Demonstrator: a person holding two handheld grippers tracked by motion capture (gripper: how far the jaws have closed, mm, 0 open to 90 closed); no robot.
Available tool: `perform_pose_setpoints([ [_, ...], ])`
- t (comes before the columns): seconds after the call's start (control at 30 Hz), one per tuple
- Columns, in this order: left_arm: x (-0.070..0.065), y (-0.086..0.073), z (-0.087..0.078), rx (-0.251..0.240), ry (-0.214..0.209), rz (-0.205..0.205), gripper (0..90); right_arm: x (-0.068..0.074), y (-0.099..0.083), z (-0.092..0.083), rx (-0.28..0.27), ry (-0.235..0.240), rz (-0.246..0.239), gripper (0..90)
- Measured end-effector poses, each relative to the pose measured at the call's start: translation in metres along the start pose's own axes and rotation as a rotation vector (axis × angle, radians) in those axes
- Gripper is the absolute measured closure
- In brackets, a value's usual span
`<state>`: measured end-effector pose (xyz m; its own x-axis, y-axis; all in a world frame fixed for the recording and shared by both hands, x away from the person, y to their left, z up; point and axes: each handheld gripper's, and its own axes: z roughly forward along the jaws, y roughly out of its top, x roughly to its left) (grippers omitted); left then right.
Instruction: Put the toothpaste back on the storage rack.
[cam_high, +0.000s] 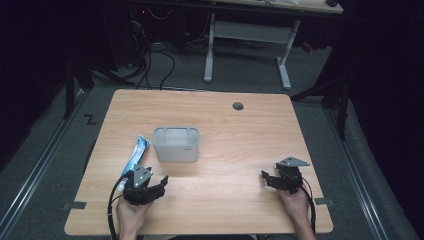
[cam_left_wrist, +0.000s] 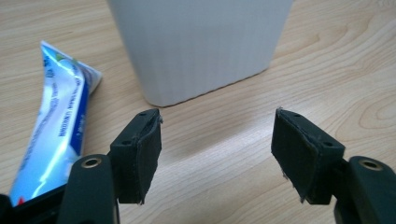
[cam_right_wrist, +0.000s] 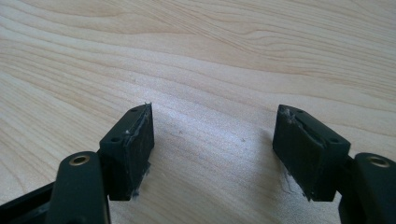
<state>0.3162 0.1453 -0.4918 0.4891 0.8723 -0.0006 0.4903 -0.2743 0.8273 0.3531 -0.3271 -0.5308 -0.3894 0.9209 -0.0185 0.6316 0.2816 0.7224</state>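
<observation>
Both grippers' jaws wide, empty — left gripper (cam_high: 161, 181) near toothpaste tube (cam_left_wrist: 58, 121) and white bin (cam_left_wrist: 201, 46), right gripper (cam_high: 266, 177) over bare tabletop (cam_high: 240, 145).

A light wooden table (cam_high: 225, 210) with rounded corners is seen in the high view, and a round grey cable port (cam_high: 238, 106) is set into it near the far edge. The table is surrounded by grey carpet (cam_high: 45, 180). Behind it, a second desk on a white frame (cam_high: 247, 35) is placed, and black cables (cam_high: 160, 70) are trailed across the floor beside it. The edges of the room are left in darkness, while the tabletop is evenly lit.
</observation>
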Motion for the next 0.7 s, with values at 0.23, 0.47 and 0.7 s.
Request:
perform_pose_setpoints([
  [0.23,0.019,0.002,-0.016,0.004,0.028,-0.046,38.4,0.0,0.0,0.0,0.0,0.0,0.0,29.3],
  [0.47,0.041,0.002,-0.03,0.015,0.063,-0.082,40.4,0.0,0.0,0.0,0.001,0.0,0.003,29.3],
  [0.7,0.06,0.003,-0.034,0.023,0.114,-0.092,40.5,0.0,0.0,0.0,0.001,-0.001,0.002,29.3],
])
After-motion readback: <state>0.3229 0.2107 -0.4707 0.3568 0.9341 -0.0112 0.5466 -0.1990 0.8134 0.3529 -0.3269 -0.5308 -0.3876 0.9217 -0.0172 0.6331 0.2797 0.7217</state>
